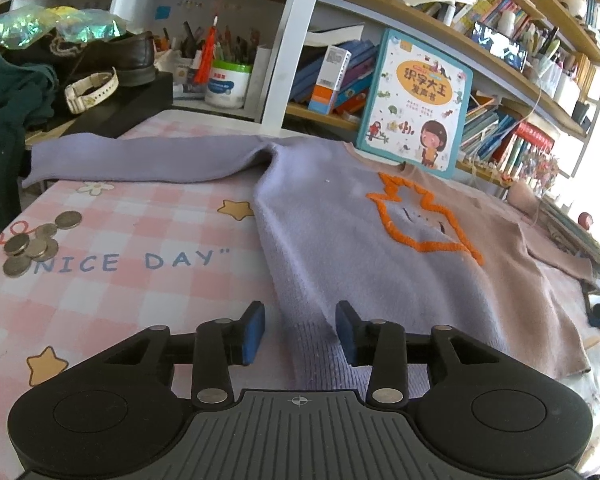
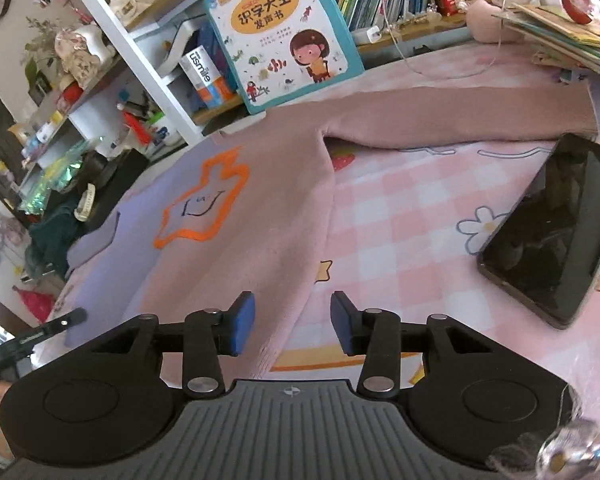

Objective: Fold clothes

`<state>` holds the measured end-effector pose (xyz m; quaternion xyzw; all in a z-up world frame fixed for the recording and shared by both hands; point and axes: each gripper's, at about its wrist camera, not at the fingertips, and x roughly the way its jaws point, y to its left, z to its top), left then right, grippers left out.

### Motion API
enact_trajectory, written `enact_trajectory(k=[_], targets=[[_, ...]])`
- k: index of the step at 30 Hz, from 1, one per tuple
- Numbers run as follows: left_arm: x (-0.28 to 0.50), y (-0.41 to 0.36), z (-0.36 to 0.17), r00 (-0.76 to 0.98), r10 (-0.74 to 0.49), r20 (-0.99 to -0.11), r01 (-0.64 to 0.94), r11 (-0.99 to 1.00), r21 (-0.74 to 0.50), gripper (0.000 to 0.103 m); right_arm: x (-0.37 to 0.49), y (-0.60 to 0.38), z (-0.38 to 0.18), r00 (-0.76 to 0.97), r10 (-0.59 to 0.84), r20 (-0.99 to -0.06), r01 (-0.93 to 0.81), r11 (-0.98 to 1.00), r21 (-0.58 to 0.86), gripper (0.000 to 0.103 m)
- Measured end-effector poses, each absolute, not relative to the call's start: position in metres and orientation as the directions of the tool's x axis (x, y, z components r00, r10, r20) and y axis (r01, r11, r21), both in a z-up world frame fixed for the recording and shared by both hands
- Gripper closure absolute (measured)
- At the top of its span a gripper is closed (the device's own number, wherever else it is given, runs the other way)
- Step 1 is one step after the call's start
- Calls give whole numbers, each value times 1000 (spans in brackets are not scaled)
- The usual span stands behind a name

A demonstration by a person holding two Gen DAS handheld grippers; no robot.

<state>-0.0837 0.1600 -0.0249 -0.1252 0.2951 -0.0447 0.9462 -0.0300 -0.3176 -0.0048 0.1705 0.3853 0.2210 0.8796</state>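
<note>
A sweater (image 1: 360,240) lies flat and face up on the worktop (image 1: 120,280), which is covered by a pink checked cloth printed with stars, flowers and "NICE DAY". Half of the sweater is lilac, half dusty pink, with an orange outlined shape on the chest.

Around it: a heap of coins (image 1: 36,242) on the cloth near the left edge, well apart from the sweater; a black phone (image 2: 552,236) lying flat beside the pink half, below the pink sleeve (image 2: 460,116); a picture book (image 1: 416,104) propped upright against the shelves just behind the collar; a stack of papers (image 2: 560,40) past the pink cuff. At the far left corner a black box carries a dark shoe (image 1: 128,56) and a white watch (image 1: 92,90), with a dark green garment (image 1: 8,96) beside it. The lilac sleeve (image 1: 140,158) reaches out toward that box.

The sweater's long axis runs from the hem, nearest the cameras, to the collar by the book. Both sleeves spread straight out sideways, across that axis.

The left gripper (image 1: 300,332) hovers at the lilar hem corner, its fingers partly open, with the ribbed hem edge lying between them but not pinched. The right gripper (image 2: 292,326) sits over the pink side edge near the hem, fingers likewise partly open and gripping nothing.

Behind stand crowded bookshelves; strong light comes in from the right.
</note>
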Motion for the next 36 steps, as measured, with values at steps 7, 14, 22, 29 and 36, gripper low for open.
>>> enact_trajectory(k=[7,14,22,29,36], targets=[[-79,168,-26,813,-204,-546,2,938,-347,98,-24,-288,-18,575,517,-634,-323,855,405,90],[-95,166,13,882,-232,-411,67,924,-377,98,-42,-295,25,710,500,-496,-385,865,321,100],[-91,172,-24,814,-157,-560,-32,949,-313,84,-35,-295,-18,628,474,-617,-311,880,360,94],[-90,172,-23,830,-155,-535,-33,945,-324,50,-38,-294,-19,649,466,-602,-311,884,349,68],[-82,159,-27,813,-207,-545,10,940,-341,97,-42,-289,-16,685,398,-610,-332,916,225,100]])
